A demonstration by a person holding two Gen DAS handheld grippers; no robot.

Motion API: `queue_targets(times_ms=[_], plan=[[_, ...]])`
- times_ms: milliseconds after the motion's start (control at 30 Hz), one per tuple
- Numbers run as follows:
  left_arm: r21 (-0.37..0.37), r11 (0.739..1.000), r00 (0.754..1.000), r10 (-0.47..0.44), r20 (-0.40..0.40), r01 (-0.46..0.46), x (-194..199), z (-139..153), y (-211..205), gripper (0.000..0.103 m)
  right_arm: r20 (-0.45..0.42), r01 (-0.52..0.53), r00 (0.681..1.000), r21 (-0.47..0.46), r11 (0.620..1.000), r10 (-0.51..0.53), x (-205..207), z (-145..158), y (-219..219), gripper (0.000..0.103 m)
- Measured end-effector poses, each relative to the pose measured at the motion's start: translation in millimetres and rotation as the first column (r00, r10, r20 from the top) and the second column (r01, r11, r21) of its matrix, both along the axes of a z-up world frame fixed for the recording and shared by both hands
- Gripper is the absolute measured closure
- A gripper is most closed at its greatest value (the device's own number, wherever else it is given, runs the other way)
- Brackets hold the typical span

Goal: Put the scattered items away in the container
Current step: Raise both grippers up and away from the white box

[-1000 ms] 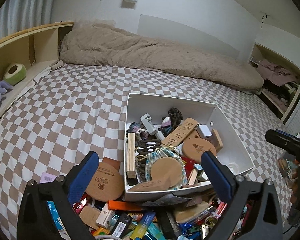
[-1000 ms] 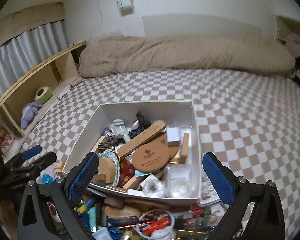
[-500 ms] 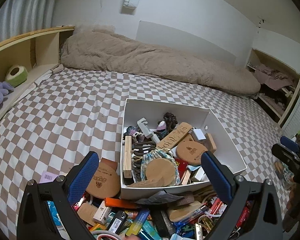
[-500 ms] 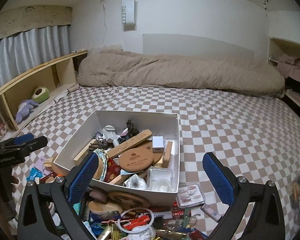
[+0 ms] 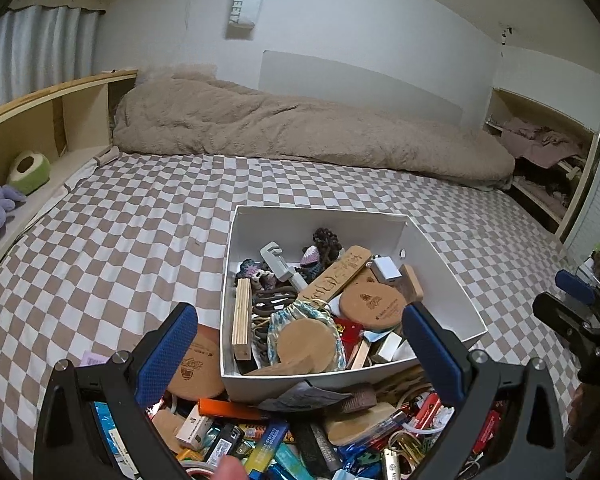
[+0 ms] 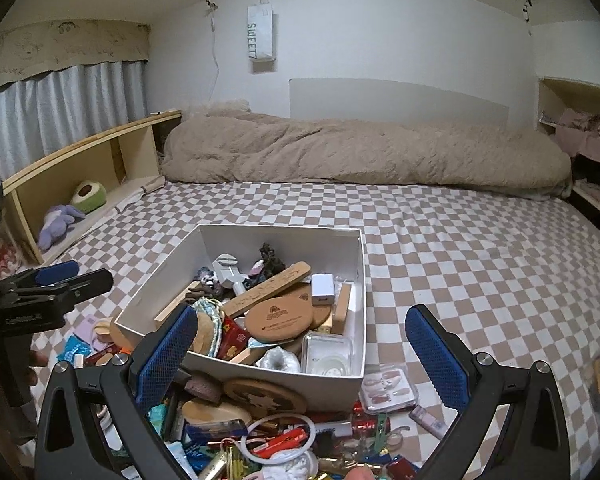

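Your left hand-held gripper (image 5: 300, 350) hangs with its blue pads spread wide and nothing between them, poised over the near rim of the white box (image 5: 440, 258). Your right hand-held gripper (image 6: 300, 350) is just as wide and just as empty, hovering above the same near wall of the white box (image 6: 160, 284) from the other side.

Inside the box you already have a fair load: a long engraved wooden paddle (image 5: 336, 278), round cork coasters (image 5: 374, 308), a wooden block (image 5: 242, 312) along the left wall, a patterned drawstring pouch (image 5: 300, 314), a white charger cube (image 6: 323, 289), a clear plastic case (image 6: 327, 356) in the near right corner, and some dark crocheted pieces toward the far wall. It looks roughly half full, with room left at the far end.

Much is still outside. Just in front of the box's near wall lies a dense heap: an orange marker (image 5: 228, 410), a white ring (image 6: 280, 436), a carved wooden disc (image 6: 266, 396) touching the wall, lighters, packets and key rings. To the left of the box sits a cork coaster (image 5: 198, 372) on the checked bed sheet (image 5: 120, 248); to the right, a clear case of press-on nails (image 6: 388, 390).

By my reading, you are around the midpoint, between picks, with the front heap as the bulk of what remains.
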State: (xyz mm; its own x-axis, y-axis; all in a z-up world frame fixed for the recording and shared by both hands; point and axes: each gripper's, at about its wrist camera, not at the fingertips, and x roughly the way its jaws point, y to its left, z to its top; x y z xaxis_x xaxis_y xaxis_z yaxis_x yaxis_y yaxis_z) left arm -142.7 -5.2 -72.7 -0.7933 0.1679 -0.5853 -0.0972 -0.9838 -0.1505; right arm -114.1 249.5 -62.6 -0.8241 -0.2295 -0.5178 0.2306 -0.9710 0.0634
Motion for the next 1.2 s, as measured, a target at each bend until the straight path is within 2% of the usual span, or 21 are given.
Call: queue_targets(times_ms=[533, 767, 900, 1200], plan=[[0.018, 1.0, 1.0, -0.008, 0.0, 0.008, 6.2, -1.9, -4.1, 0.0, -0.026, 0.031, 0.999, -0.072, 0.997, -0.033, 14.4, -4.0, 31.4, 0.0], [-0.028, 0.999, 1.0, 0.02, 0.004, -0.02, 9.4, -7.5, -14.1, 0.0, 0.013, 0.054, 0.999, -0.102, 0.993, -0.053, 13.6, -16.5, 50.4, 0.0], [-0.054, 0.998, 0.998, 0.046, 0.04, -0.044, 7.0, -18.6, -21.6, 0.0, 0.05, 0.063, 0.997, -0.126, 0.99, -0.057, 11.5, -26.1, 59.2, 0.0], [-0.038, 0.992, 0.988, 0.121, 0.095, -0.118, 20.3, -43.9, -40.6, 0.0, 0.131, 0.081, 0.99, -0.158, 0.984, -0.061, 16.3, -54.0, 70.1, 0.0]])
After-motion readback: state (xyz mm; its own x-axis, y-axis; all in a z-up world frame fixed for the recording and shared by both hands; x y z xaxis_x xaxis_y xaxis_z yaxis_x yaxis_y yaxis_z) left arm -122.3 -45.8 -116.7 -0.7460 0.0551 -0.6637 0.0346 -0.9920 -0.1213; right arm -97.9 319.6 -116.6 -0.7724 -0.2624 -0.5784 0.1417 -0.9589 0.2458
